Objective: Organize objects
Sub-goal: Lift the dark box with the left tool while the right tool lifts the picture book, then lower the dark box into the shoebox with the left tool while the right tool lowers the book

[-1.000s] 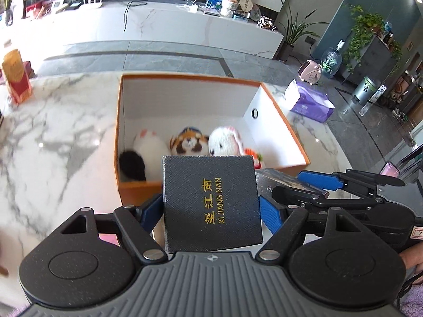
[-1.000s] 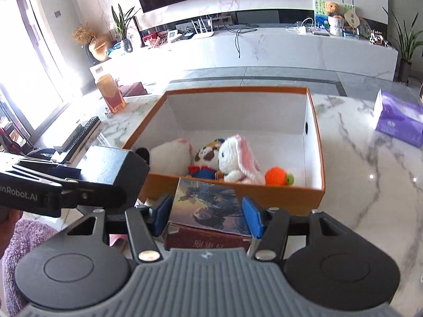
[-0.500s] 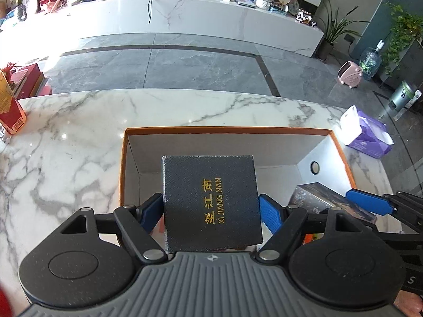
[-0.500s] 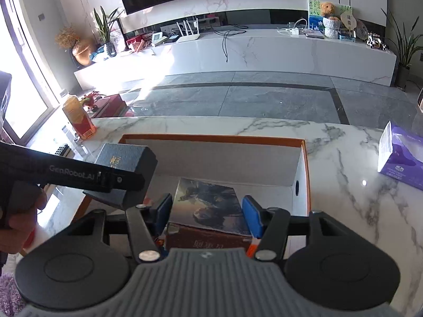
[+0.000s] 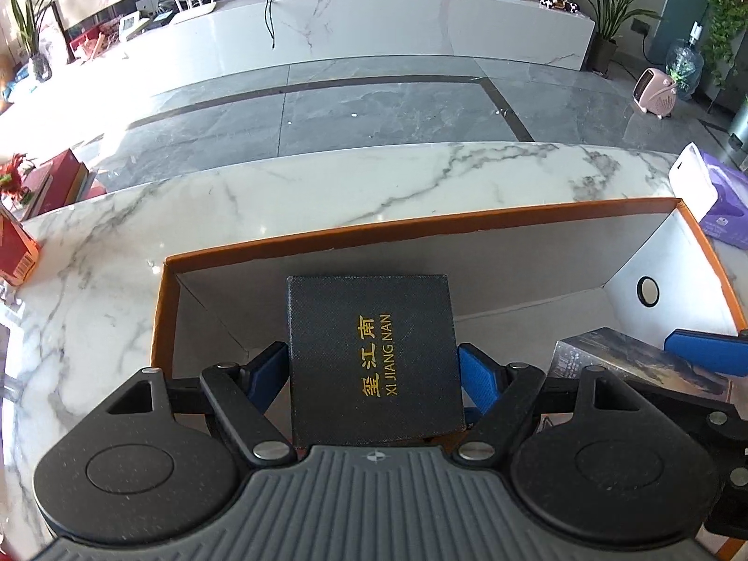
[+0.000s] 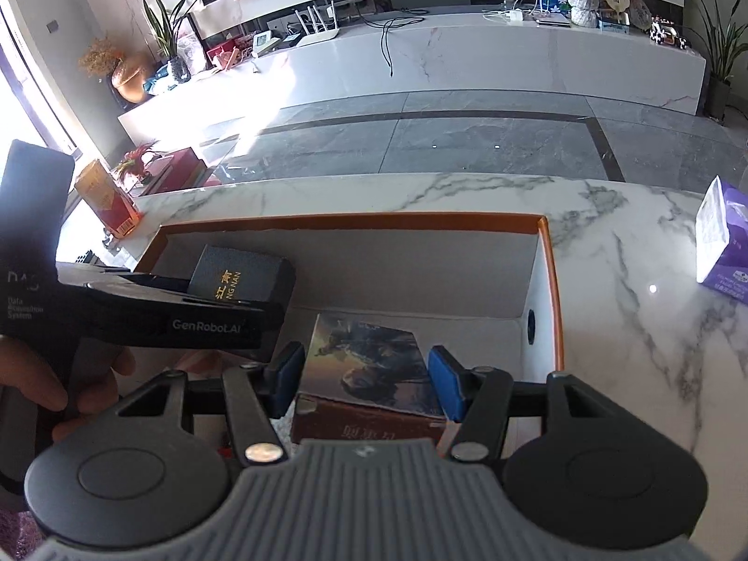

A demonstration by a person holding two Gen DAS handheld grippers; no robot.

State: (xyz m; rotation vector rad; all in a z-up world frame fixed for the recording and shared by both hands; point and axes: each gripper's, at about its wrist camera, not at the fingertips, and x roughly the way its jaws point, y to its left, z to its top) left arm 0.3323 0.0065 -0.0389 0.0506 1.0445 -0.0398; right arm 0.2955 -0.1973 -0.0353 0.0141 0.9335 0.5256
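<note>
Both boxes are over the orange-rimmed, white-lined cardboard storage box, neither set down, so release is what's left. Left gripper is clamped on the black textured square gift box with gold "XI JIANG NAN" lettering, lettering running along the fingers toward the far wall. Right gripper grips the flat picture-printed box with a dark red side, long axis also pointing away, top face tilted up.
</note>
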